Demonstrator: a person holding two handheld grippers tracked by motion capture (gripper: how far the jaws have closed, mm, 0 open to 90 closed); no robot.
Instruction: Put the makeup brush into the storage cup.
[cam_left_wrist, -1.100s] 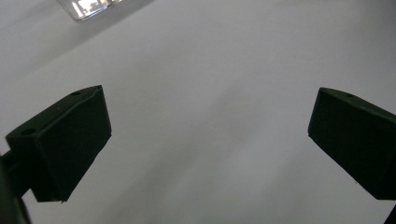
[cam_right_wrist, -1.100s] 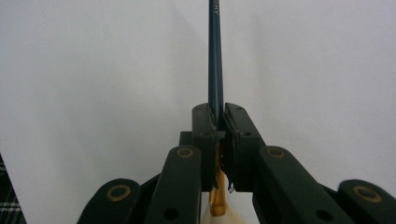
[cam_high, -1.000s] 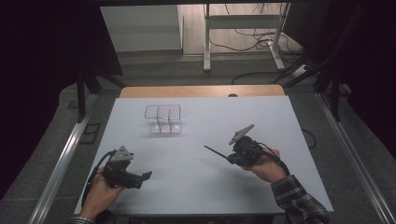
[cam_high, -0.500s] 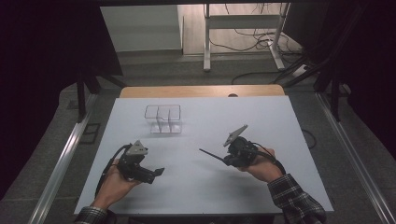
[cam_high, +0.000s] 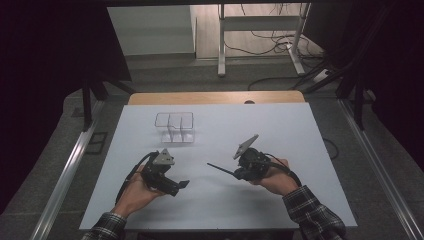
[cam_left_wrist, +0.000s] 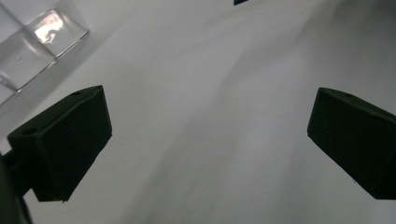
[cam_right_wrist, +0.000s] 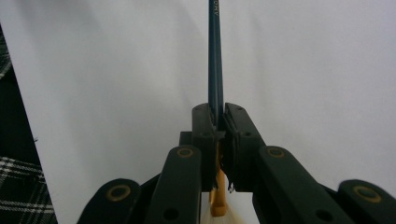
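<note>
In the right gripper view the two black jaws are pressed together on a thin dark pencil (cam_right_wrist: 215, 56), which runs straight up from between the pads over the white table (cam_right_wrist: 317, 60); faint lettering shows near its far end, and an orange-yellow piece of it pokes out behind the pads. The high view gives none of that detail: there the pencil (cam_high: 219, 169) is a thin dark stick jutting from the right gripper (cam_high: 239, 174) toward the left gripper (cam_high: 181, 185), its tip well apart from it.

In the left gripper view the jaws stand wide apart with nothing but bare table (cam_left_wrist: 210, 121) between them. At the top left corner of that view sits a corner of the clear plastic box (cam_left_wrist: 32, 51), near the one jaw but not touching it. The high view shows what that close view cannot: the clear plastic box (cam_high: 173, 127) has inner dividers and stands on the table (cam_high: 300, 130) beyond the left gripper, toward the far edge, with the right gripper farther from it on the other side. A plaid sleeve (cam_high: 312, 215) covers the right forearm.
</note>
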